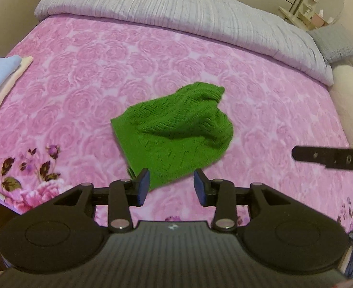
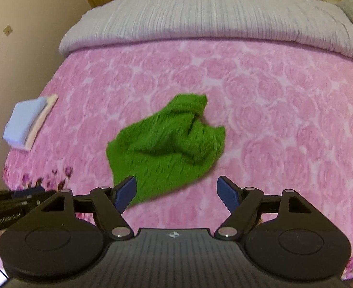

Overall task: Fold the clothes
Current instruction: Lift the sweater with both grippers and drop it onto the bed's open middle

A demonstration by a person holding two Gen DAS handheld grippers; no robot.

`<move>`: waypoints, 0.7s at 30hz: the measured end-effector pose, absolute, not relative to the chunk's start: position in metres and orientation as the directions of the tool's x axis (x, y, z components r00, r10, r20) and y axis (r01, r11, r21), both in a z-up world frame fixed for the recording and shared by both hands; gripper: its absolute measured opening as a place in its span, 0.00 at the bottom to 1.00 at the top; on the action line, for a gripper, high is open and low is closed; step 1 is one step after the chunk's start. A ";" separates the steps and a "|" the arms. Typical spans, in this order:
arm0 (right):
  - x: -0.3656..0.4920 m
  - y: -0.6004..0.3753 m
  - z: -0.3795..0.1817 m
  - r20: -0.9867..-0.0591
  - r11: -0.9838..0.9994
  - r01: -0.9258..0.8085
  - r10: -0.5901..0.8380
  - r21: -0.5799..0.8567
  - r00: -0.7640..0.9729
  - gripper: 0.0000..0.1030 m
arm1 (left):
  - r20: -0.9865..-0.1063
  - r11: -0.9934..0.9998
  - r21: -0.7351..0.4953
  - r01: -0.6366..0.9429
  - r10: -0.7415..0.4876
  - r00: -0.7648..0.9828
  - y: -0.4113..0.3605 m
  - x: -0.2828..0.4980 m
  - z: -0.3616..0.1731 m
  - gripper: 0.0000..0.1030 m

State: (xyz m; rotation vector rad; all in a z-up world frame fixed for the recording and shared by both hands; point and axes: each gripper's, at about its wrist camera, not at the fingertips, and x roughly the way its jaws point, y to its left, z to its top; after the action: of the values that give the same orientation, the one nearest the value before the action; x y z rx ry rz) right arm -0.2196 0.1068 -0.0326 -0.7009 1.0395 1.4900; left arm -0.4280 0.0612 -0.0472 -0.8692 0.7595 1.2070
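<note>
Here, in the left wrist view, the left gripper (image 1: 171, 187) hangs just above the near edge of a crumpled green knit garment (image 1: 174, 132), its blue pads (image 1: 144, 187) spread moderately apart with nothing between them. The garment lies bunched in the middle of a pink rose-patterned blanket (image 1: 80, 76). A grey ribbed duvet (image 1: 176, 16) is rolled back along the far side of the bed, and a folded stack of light blue and cream cloths (image 1: 1, 84) sits at the blanket's left edge. At the right border a black bar of the other tool shows the letters "DAS"; the rest is cut off.

In the right wrist view, the right gripper (image 2: 176, 194) has its jaws spread wide and empty, the left blue pad overlapping the green knit garment (image 2: 166, 146) at its near corner. The folded stack (image 2: 27, 122) lies well apart to the left. The left tool at lower left carries a blurred label that seems to read "GenRobot.AI".
</note>
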 end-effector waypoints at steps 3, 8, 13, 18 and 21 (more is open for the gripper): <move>-0.216 0.085 -0.038 -0.882 0.010 -0.975 0.429 0.221 -0.195 0.75 | -0.870 0.132 -0.142 -0.981 0.456 0.187 0.046 -0.418 -0.048 0.35; -0.209 0.050 -0.047 -0.893 0.014 -0.976 0.407 0.218 -0.193 0.75 | -0.876 0.125 -0.117 -0.985 0.454 0.161 0.012 -0.406 -0.050 0.38; -0.209 0.016 -0.046 -0.893 0.000 -0.977 0.406 0.214 -0.196 0.76 | -0.866 0.122 -0.096 -0.988 0.480 0.143 -0.025 -0.398 -0.043 0.44; -0.211 -0.010 -0.040 -0.886 -0.023 -0.978 0.420 0.206 -0.197 0.77 | -0.859 0.113 -0.092 -0.989 0.494 0.137 -0.052 -0.398 -0.037 0.45; -0.211 -0.021 -0.037 -0.880 -0.034 -0.978 0.430 0.207 -0.201 0.78 | -0.854 0.110 -0.089 -0.990 0.503 0.133 -0.066 -0.397 -0.033 0.46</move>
State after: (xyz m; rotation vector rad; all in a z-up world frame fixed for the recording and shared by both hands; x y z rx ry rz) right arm -0.2110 -0.0205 -0.0366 -0.7554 1.0199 1.5281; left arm -0.3973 -0.0660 -0.0334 -0.8068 0.7702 1.2737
